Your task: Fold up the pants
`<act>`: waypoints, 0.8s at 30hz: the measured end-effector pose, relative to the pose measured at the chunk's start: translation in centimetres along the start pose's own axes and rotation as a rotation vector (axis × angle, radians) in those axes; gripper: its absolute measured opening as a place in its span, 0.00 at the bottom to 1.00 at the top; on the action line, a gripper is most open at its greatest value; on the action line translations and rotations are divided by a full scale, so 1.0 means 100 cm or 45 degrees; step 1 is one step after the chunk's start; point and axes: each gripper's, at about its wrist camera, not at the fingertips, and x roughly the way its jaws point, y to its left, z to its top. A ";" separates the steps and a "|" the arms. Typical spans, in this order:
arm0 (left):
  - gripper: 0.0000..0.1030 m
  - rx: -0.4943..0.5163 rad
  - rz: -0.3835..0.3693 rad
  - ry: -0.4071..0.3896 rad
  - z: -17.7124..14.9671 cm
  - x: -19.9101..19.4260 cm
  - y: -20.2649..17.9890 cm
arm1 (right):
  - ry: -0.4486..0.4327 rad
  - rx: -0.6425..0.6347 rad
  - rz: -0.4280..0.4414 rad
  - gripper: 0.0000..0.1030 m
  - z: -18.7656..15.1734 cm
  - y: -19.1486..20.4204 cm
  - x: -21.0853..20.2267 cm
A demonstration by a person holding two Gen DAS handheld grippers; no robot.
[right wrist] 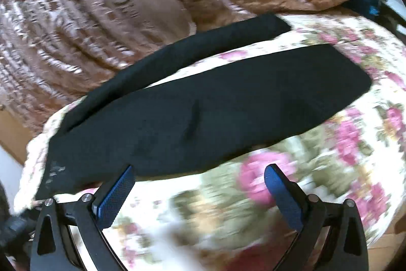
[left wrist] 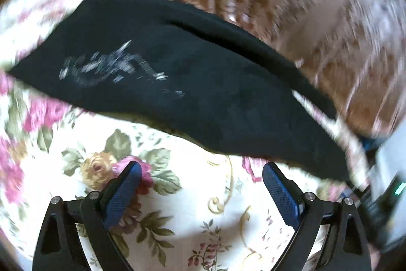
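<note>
The left gripper [left wrist: 200, 169] has its jaws spread wide, with nothing between them. Its two fingers [left wrist: 127, 192] are black linkage arms tipped with blue, knurled pads, and they angle outward from the lower corners of the left wrist view towards each other's tips. The right gripper [right wrist: 200, 173] stands the same way: jaws wide apart, empty, blue textured pads facing inward. Its left finger [right wrist: 115, 196] leans right and its right finger [right wrist: 284, 197] leans left, so the gap narrows towards the base. Silver pivot pins show on both linkages. Both grippers point forward and downward. No hand or sleeve can be seen.
</note>
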 end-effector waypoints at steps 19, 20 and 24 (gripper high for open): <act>0.89 -0.187 0.057 -0.362 0.042 -0.016 0.103 | -0.069 0.674 0.242 0.57 0.034 -0.167 0.031; 0.89 -0.195 0.055 -0.378 0.044 -0.015 0.110 | -0.071 0.692 0.256 0.56 0.036 -0.171 0.035; 0.89 -0.227 0.016 -0.427 0.051 -0.016 0.126 | -0.085 0.709 0.300 0.48 0.045 -0.177 0.047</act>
